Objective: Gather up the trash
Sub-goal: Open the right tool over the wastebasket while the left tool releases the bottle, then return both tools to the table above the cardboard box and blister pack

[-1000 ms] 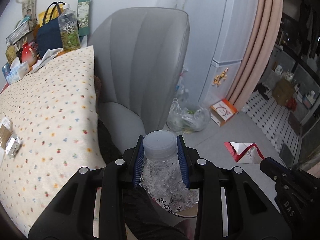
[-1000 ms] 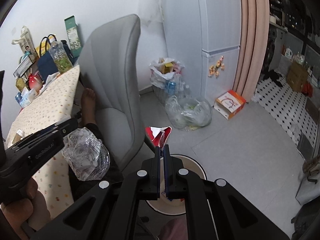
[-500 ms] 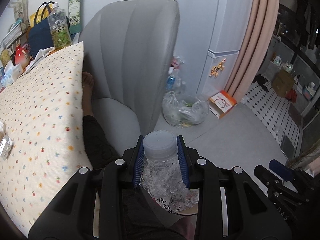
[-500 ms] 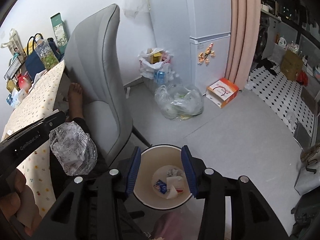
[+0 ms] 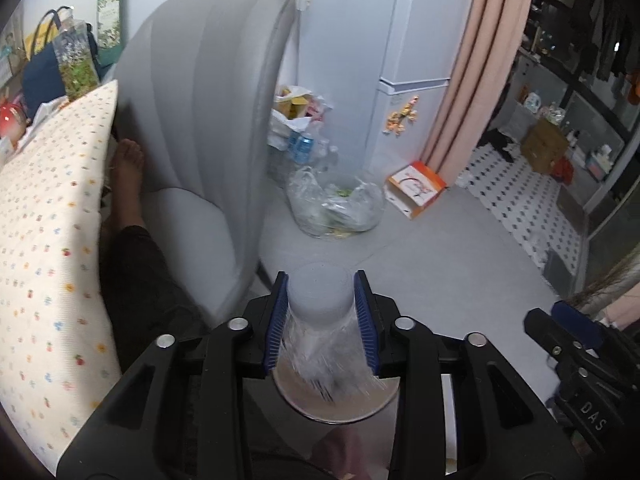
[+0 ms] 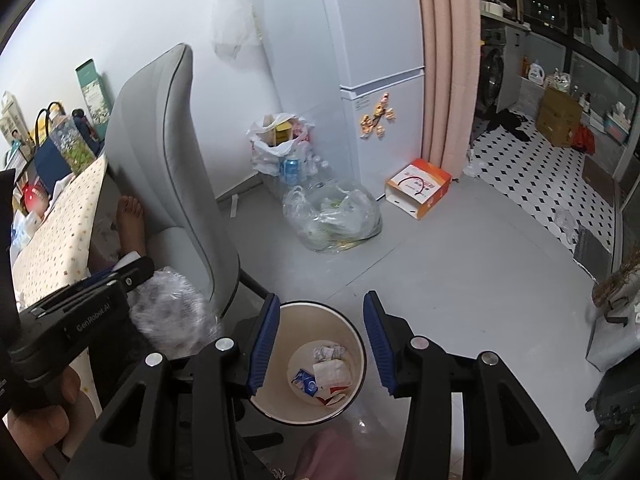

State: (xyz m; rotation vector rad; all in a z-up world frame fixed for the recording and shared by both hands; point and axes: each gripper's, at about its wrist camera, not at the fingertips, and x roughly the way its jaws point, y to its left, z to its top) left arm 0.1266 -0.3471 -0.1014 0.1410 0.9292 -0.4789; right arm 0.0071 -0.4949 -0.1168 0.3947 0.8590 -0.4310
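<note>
Left gripper [image 5: 321, 322], lower centre, jaws opening around blurred crushed plastic bottle [image 5: 320, 308], contact unclear, directly above white bin [image 6: 308, 360]; right gripper [image 6: 320, 344], lower centre, parted and empty over bin.

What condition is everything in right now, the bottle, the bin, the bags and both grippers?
Left gripper: jaws opening, crushed bottle between them.
Plastic bottle: crumpled, capped, above the bin.
Right gripper: open, nothing in it.
Bin: upright, uncovered, some scraps at the bottom.
Clear bag: on the floor, partly filled.
Orange box: lying on the floor.
</note>
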